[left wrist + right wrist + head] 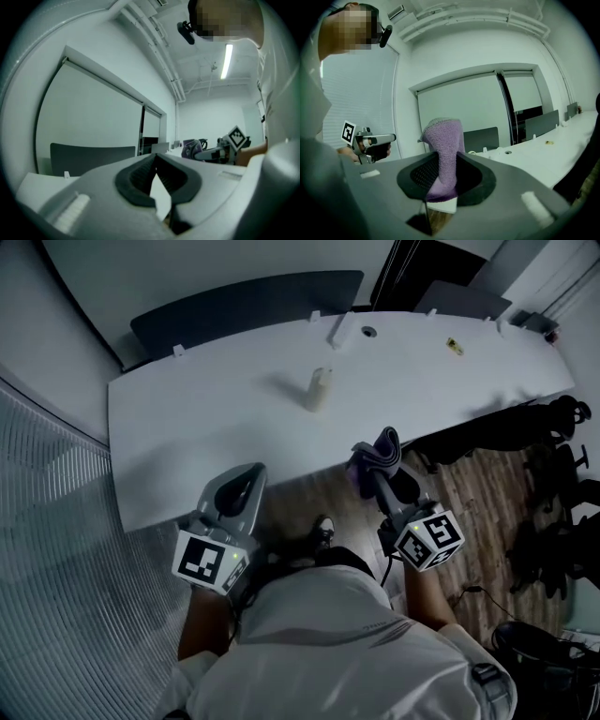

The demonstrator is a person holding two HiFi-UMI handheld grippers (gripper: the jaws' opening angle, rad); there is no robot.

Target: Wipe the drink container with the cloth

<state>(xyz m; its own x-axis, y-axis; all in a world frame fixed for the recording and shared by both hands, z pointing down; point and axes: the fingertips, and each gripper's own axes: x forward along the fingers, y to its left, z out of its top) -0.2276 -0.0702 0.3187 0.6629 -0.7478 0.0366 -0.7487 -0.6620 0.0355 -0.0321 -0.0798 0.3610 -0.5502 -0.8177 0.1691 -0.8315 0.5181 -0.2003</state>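
Note:
The drink container [319, 388], a small pale bottle, stands upright near the middle of the white table [187, 427]. My right gripper [372, 471] is shut on a purple cloth [381, 448] and hovers just off the table's near edge, to the right of the bottle. In the right gripper view the cloth [443, 150] stands up from between the jaws of the right gripper [440, 176]. My left gripper [246, 478] is shut with nothing in it, at the near edge left of the bottle. The left gripper view shows the left gripper [156, 165] with its pads together. Neither gripper view shows the bottle.
A dark chair back [244, 301] stands behind the table, and black office chairs [553, 427] stand at its right end. A small yellow object [455, 346], a white item [339, 331] and a round grommet [368, 332] lie at the far side. A ribbed glass wall [47, 521] runs along the left.

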